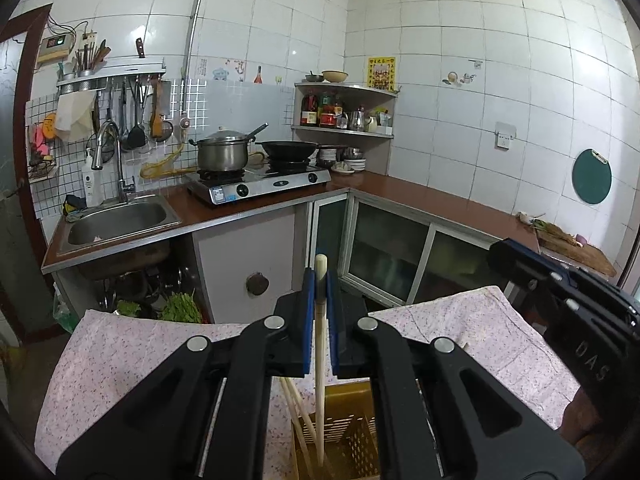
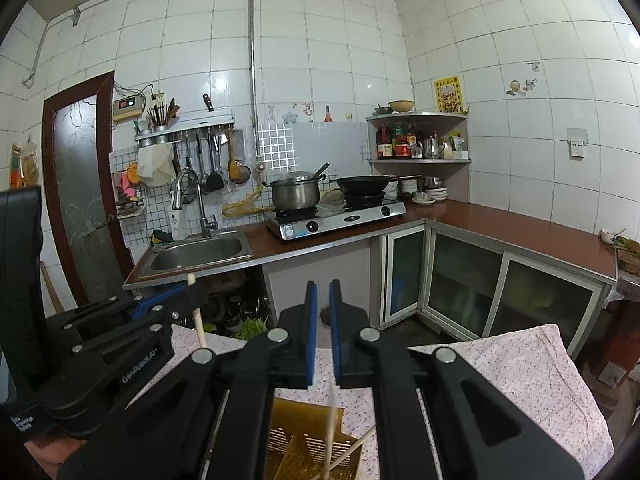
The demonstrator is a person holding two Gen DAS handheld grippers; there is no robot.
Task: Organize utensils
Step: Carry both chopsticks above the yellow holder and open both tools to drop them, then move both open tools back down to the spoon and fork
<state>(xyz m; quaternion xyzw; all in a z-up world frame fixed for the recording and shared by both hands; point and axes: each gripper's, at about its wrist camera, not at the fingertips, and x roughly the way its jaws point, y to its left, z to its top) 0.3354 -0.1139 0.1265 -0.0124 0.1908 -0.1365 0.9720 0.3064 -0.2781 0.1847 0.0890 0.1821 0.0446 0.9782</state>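
Where gripper blocks it, chopstick midsection.

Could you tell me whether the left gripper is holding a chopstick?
Yes: left gripper is shut on a chopstick over the yellow holder.

From my left wrist cam, the chopstick stands between the gripper's pads, its lower end in the slotted holder at 6 o'clock. Holder sits on the cloth-covered table; right gripper at 3.

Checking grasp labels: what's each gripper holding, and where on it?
Left gripper pinches a chopstick near its top end. Right gripper holds nothing.
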